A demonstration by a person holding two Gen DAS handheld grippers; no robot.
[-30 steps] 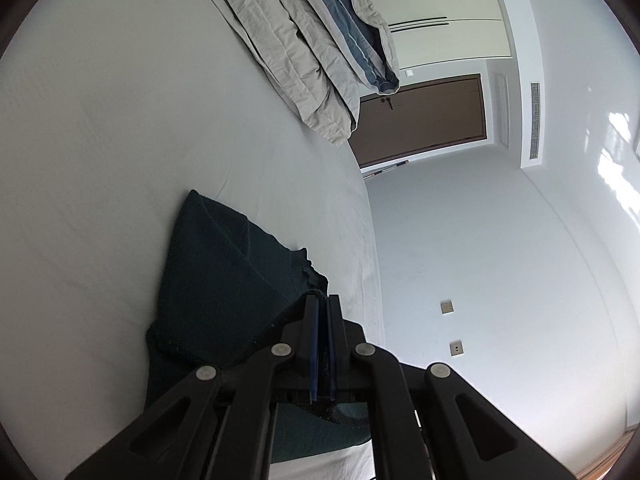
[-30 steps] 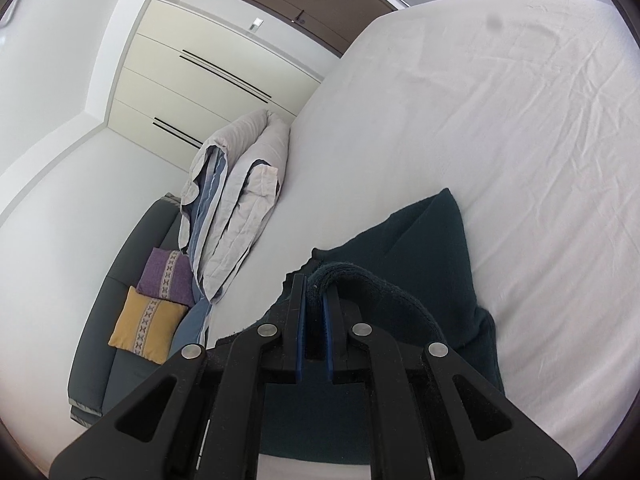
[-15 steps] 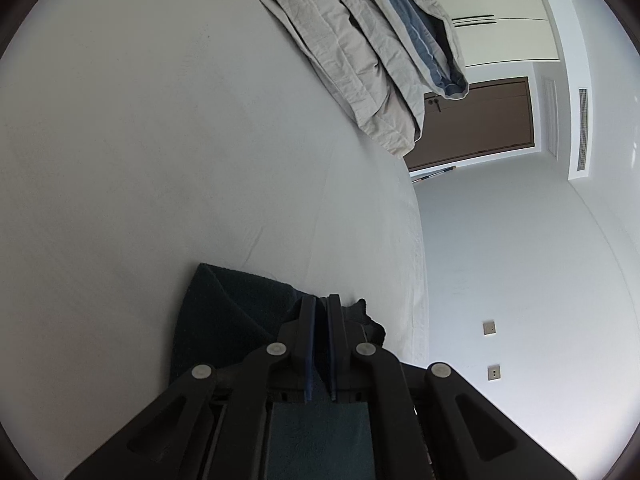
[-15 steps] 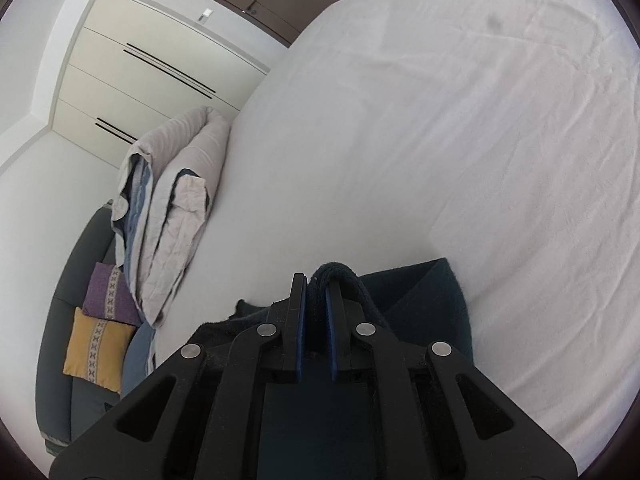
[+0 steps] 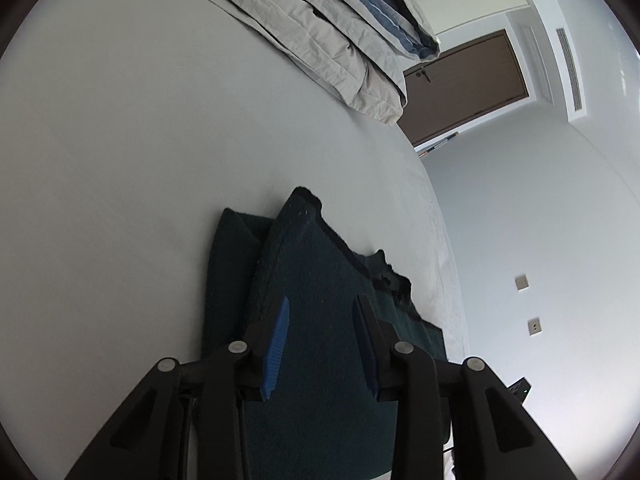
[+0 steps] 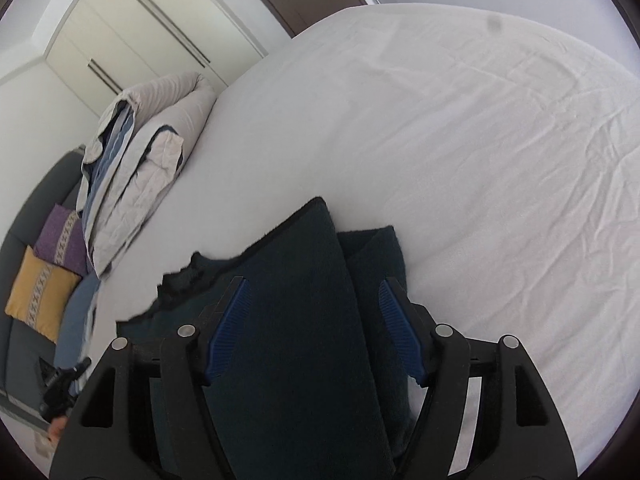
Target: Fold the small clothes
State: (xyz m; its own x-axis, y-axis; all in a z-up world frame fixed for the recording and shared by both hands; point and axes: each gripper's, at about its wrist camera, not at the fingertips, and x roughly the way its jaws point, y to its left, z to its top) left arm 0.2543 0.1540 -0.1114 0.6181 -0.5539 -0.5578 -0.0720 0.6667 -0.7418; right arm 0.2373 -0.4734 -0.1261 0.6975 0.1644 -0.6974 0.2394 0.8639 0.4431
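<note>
Garment [image 5: 320, 320] first: dark teal, small, knit-looking w/ a black-trimmed edge, lying folded over on the white bed sheet [image 5: 120, 160], near the sheet's edge on the door side. Everything else I place off that garment. Left gripper [image 5: 322, 340] sits right over it, blue pads [image 5: 276, 344] apart, a modest gap, nothing pinched; cloth shows between them but the pads don't press it. Its jaws have just been opening. Right gripper [image 6: 316, 328] is over the same garment [image 6: 296, 320] from the other side, jaws spread noticeably wider, pads [image 6: 228, 328] clear of the fabric, top fold running up between them; these jaws have also just been opening, so neither claw holds anything. Top layer of the garment ends in a pointed corner past the fingertips, w/ a second layer peeking out beside it. Beyond the garment, further up the sheet, a folded beige-and-blue duvet [image 6: 136, 160] lies apart from it. Past the duvet: cream wardrobe doors [image 6: 132, 32] and a brown door [image 5: 464, 84]. Off the bed on the duvet side, a grey sofa w/ a purple cushion [image 6: 60, 240] and a yellow cushion [image 6: 40, 296].
</note>
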